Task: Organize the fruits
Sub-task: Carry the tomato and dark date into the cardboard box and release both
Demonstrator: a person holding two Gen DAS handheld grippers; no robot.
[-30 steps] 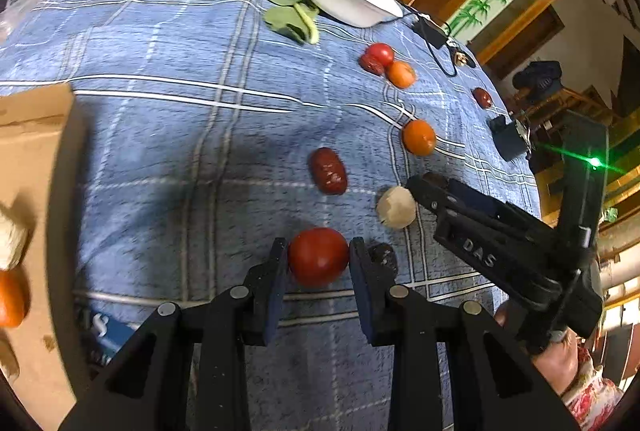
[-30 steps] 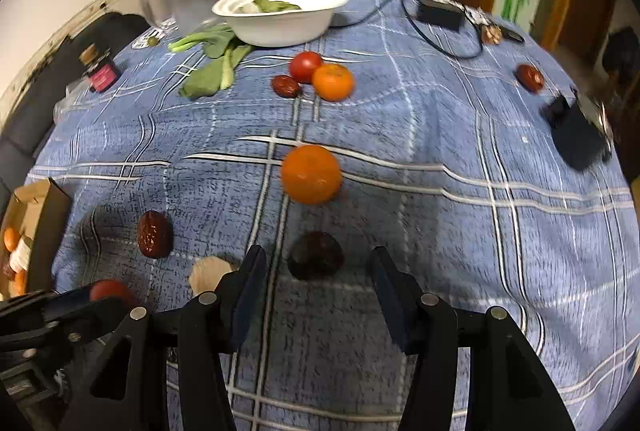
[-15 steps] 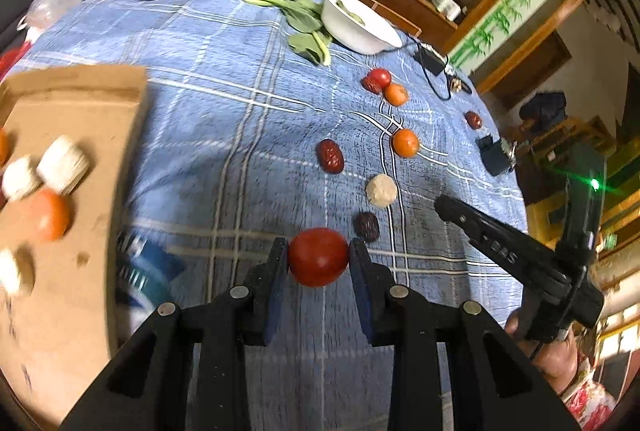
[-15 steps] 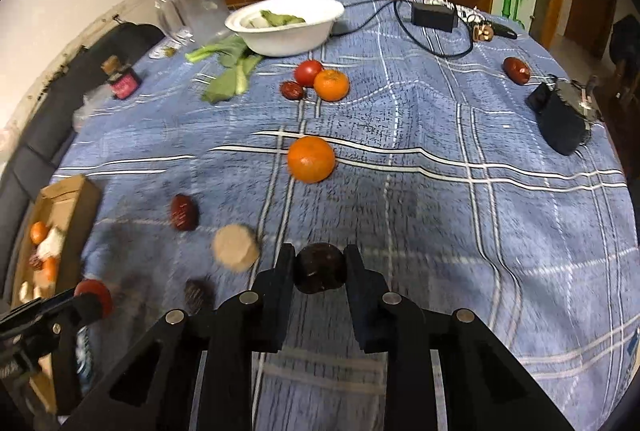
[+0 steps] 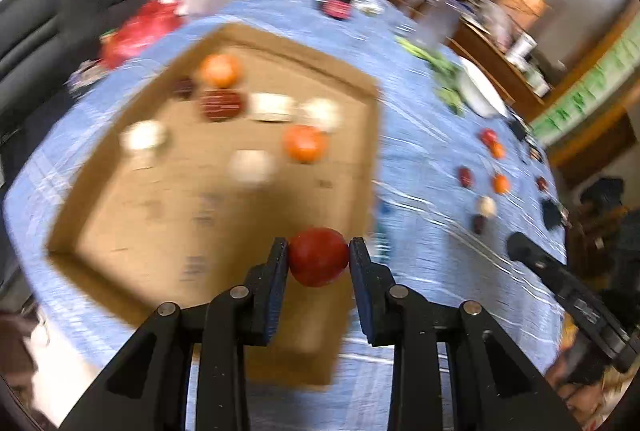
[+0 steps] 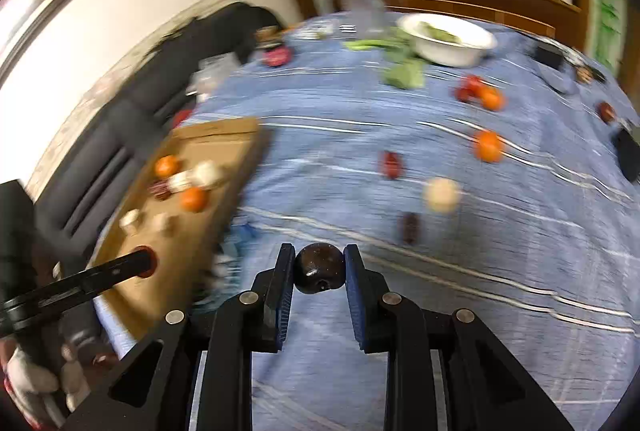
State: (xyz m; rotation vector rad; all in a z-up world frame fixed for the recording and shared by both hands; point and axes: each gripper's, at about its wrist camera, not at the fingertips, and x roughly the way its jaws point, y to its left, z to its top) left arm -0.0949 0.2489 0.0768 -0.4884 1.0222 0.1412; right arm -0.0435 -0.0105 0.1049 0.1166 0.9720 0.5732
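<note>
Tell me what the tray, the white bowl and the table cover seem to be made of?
Tray: looks like plain corrugated cardboard, matte brown with folded-up walls. Bowl: smooth glossy white, ceramic or plastic; the blur leaves it open. Table cover: woven cloth, matte blue with white check lines and a visible weave.

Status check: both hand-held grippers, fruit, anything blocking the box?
Left hand-held gripper shut on red tomato, over cardboard box edge. Right hand-held gripper shut on dark fruit, above tablecloth. No obstruction seen.
</note>
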